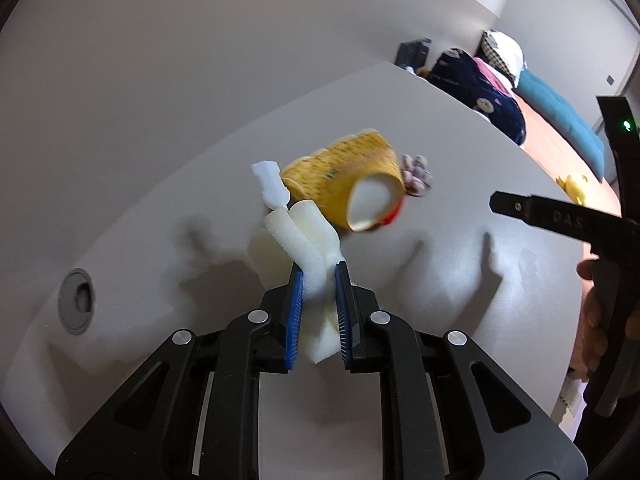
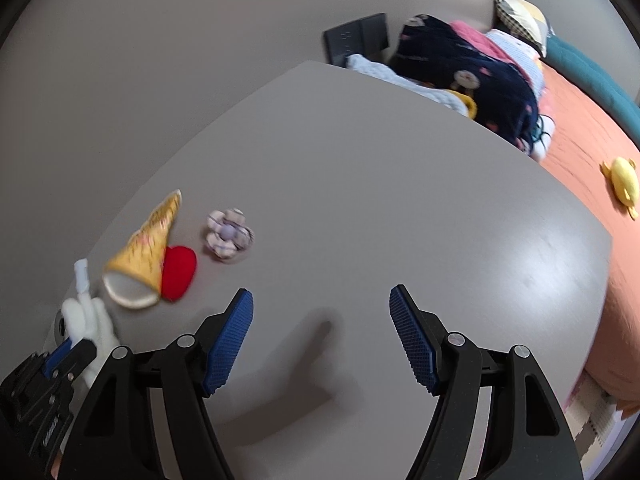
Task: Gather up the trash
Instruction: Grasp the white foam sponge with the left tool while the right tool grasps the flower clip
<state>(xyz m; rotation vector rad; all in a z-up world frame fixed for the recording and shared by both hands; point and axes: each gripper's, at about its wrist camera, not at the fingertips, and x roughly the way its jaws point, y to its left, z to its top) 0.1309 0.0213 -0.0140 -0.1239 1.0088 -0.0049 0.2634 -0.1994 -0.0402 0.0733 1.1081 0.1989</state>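
Observation:
My left gripper is shut on a piece of white foam packing and holds it above the grey table. A small white plastic piece sticks out of the foam's far end. The foam also shows at the left edge of the right wrist view. A yellow cone-shaped wrapper with a red part lies on the table just beyond the foam. A small crumpled purple-white wrapper lies right of the cone. My right gripper is open and empty above the table.
A round grey cable port is set in the table at the left. Beyond the table's far edge is a bed with an orange sheet, a dark blue blanket, pillows and a yellow plush toy. A black device stands by the wall.

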